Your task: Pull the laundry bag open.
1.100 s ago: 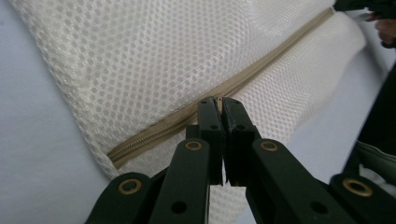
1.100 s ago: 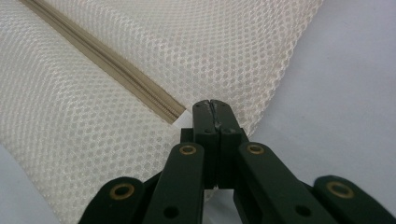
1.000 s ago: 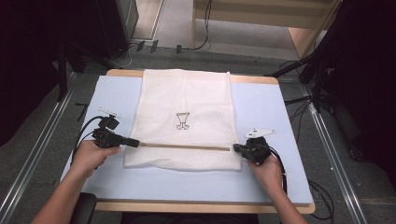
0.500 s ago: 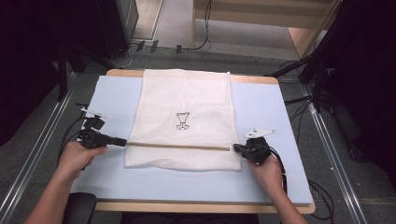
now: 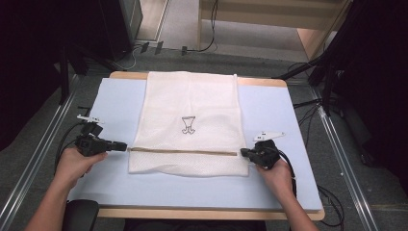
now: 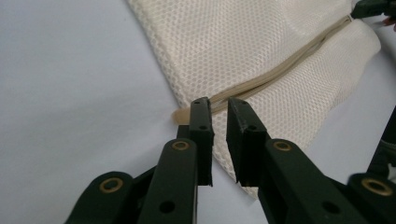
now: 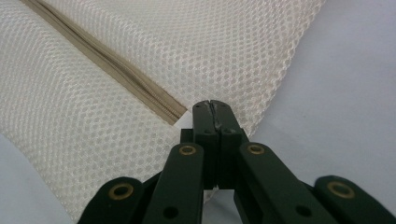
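**Mesh bag flat on the table, a gripper at each end of its zipper**

A cream mesh laundry bag [image 5: 190, 122] lies flat on the pale blue table cover [image 5: 274, 187], its long side running away from the person and its far edge reaching the table's back rim. The weave is a fine honeycomb net, seen clearly in both gripper views. A small dark printed mark [image 5: 187, 124] sits near the middle of the bag. A tan zipper [image 5: 183, 151] crosses the bag from side to side near its front end; below it a short strip of mesh ends in a wavy hem.

The left gripper [image 6: 218, 108] sits at the zipper's left end with its jaws slightly parted, a narrow gap between them, and the tan zipper end [image 6: 183, 115] lies just beside the tips; whether they touch it is hard to tell. The right gripper [image 7: 214, 108] has its jaws pressed together at the bag's right edge, just beside the zipper's right end, and appears to pinch the mesh there.

Whether the bag holds anything cannot be told; it lies flat. The zipper pull cannot be made out. In the high view, both of the person's forearms are cut off by the bottom edge.
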Demonstrator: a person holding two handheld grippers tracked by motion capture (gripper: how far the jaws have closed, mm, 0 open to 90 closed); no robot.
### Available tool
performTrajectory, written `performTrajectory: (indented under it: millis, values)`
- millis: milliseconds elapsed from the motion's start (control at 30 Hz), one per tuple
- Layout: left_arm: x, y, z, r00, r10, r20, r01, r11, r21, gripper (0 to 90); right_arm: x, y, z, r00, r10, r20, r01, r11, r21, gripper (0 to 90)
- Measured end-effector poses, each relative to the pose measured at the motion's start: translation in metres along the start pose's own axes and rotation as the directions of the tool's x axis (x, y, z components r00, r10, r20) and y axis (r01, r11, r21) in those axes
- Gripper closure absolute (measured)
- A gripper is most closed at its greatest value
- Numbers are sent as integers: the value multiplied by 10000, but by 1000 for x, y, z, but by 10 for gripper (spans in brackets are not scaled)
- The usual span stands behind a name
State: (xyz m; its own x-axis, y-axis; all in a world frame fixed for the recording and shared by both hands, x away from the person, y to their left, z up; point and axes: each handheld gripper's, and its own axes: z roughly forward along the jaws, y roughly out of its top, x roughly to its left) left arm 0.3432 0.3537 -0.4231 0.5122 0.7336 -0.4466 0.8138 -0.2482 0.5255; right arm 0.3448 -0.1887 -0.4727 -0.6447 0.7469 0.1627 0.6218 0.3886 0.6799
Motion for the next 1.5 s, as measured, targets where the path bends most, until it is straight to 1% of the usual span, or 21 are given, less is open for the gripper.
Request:
performTrajectory:
  millis: [33,67,133,233,300,333,400,433,500,533,633,700,867,1000,1100,1167,1300,1333,1367,1467,1500]
  values:
    - [0,0,0,10000,0,0,0,10000,0,749,0,0,0,10000,0,0,0,10000,0,900]
    - [0,0,0,10000,45,35,-45,10000,-44,749,0,0,0,10000,-31,-21,31,10000,-2,900]
    - [-1,0,1,9999,156,26,-156,9999,-68,673,0,1,0,9998,143,-150,-142,9999,49,875]
    - [-1,0,0,9998,194,23,-193,9995,-231,614,-1,2,-2,9994,237,-266,-237,9997,15,856]
    - [0,1,-1,9998,185,-50,-187,9992,-349,601,-3,3,-4,9991,288,-326,-289,9996,-25,835]
    - [0,1,-2,9997,192,-166,-200,9984,-522,549,-6,3,-8,9983,445,-378,-454,9987,-211,808]
    - [0,1,-3,9994,217,-261,-232,9980,-583,540,-7,3,-10,9980,493,-385,-505,9982,-309,791]
    - [1,1,-3,9983,268,-511,-304,9969,-720,487,-11,3,-17,9974,642,-316,-658,9965,-523,755]
    - [1,1,-4,9979,253,-604,-299,9967,-757,480,-12,3,-19,9973,676,-278,-692,9956,-624,739]
    - [2,0,-4,9969,232,-750,-294,9962,-825,454,-16,2,-24,9972,720,-196,-733,9944,-768,697]
    - [4,0,-6,9961,184,-860,-267,9949,-970,431,-19,0,-28,9970,755,-171,-767,9933,-861,661]
    - [5,0,-8,9951,101,-980,-210,9937,-1105,390,-25,-3,-33,9968,795,7,-791,9921,-976,609]
    - [8,-2,-11,9932,-5,-1161,-144,9917,-1275,377,-32,-6,-37,9961,871,169,-848,9907,-1061,558]
    - [10,-3,-12,9892,-42,-1467,-154,9911,-1324,372,-36,-9,-39,9968,749,291,-713,9912,-1116,511]
    - [13,-4,-14,9837,-83,-1798,-166,9905,-1365,369,-40,-11,-41,9966,695,444,-638,9907,-1199,464]
    - [14,-5,-14,9822,-126,-1876,-143,9899,-1410,368,-41,-11,-41,9963,718,474,-656,9903,-1224,452]
    - [19,-7,-16,9758,-260,-2169,-55,9896,-1437,362,-49,-15,-42,9935,905,692,-812,9885,-1274,397]
    - [21,-7,-17,9718,-262,-2342,-86,9892,-1466,361,-49,-16,-42,9930,942,713,-846,9882,-1279,392]
    - [21,-7,-17,9718,-262,-2342,-86,9892,-1466,359,-50,-16,-42,9924,976,752,-874,9878,-1286,388]
    - [24,-8,-18,9660,-199,-2579,-184,9892,-1453,348,-53,-17,-43,9906,1089,824,-972,9861,-1345,380]
    - [24,-8,-18,9660,-199,-2579,-184,9892,-1453,346,-53,-17,-43,9906,1089,824,-972,9861,-1345,380]
